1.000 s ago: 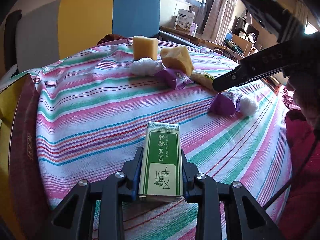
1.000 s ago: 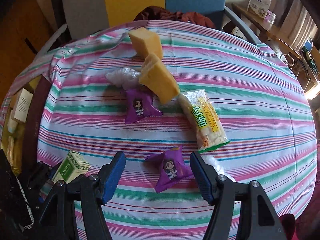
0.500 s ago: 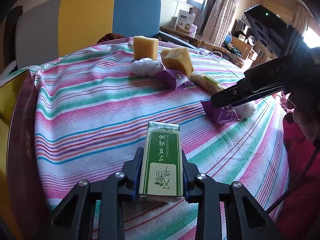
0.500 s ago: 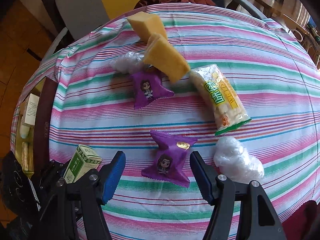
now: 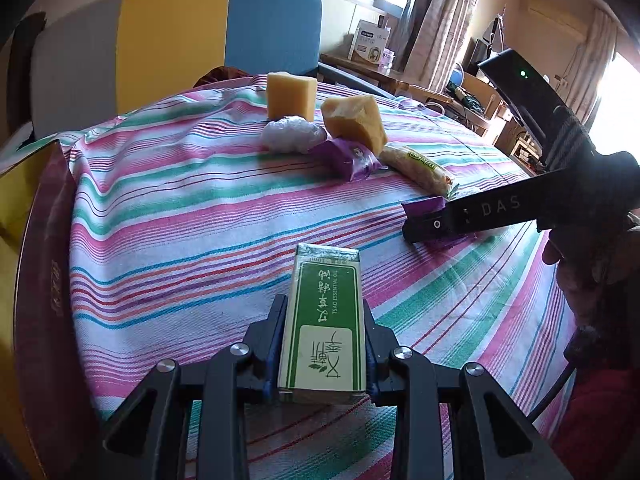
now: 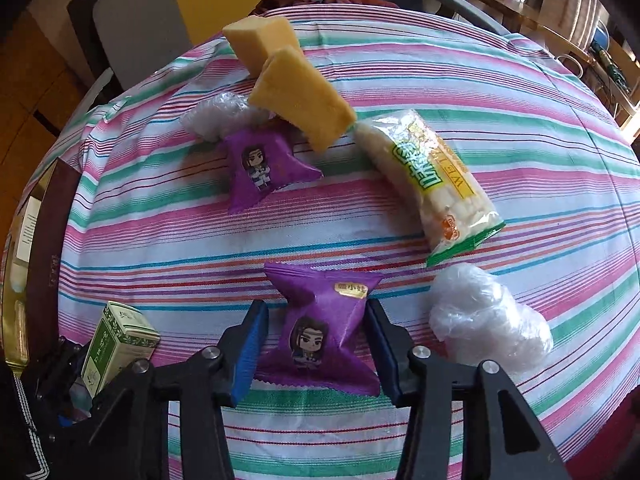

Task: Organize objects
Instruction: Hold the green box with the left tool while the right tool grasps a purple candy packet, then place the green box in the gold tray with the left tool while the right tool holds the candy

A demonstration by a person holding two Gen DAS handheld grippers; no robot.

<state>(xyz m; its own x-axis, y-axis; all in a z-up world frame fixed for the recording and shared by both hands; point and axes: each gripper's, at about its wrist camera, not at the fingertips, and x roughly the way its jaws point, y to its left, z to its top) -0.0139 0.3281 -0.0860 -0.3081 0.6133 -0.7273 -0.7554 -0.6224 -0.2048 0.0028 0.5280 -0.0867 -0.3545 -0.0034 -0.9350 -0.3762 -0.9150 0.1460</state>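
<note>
Purple snack packet [image 6: 320, 328] lies flat on the striped surface [image 6: 520, 152], now bracketed by the right claw [image 6: 316, 344], which has dropped over it since a second ago; its jaws are closing, pads not yet pressing. A pickup seems imminent. The left claw [image 5: 324, 356] stays clamped on a green box [image 5: 324, 320]. A crumpled plastic wad [image 6: 488, 332] sits just beside the packet; a second purple packet [image 6: 264, 168], corn pack [image 6: 432, 184] and sponges [image 6: 296, 92] lie farther off.
</note>
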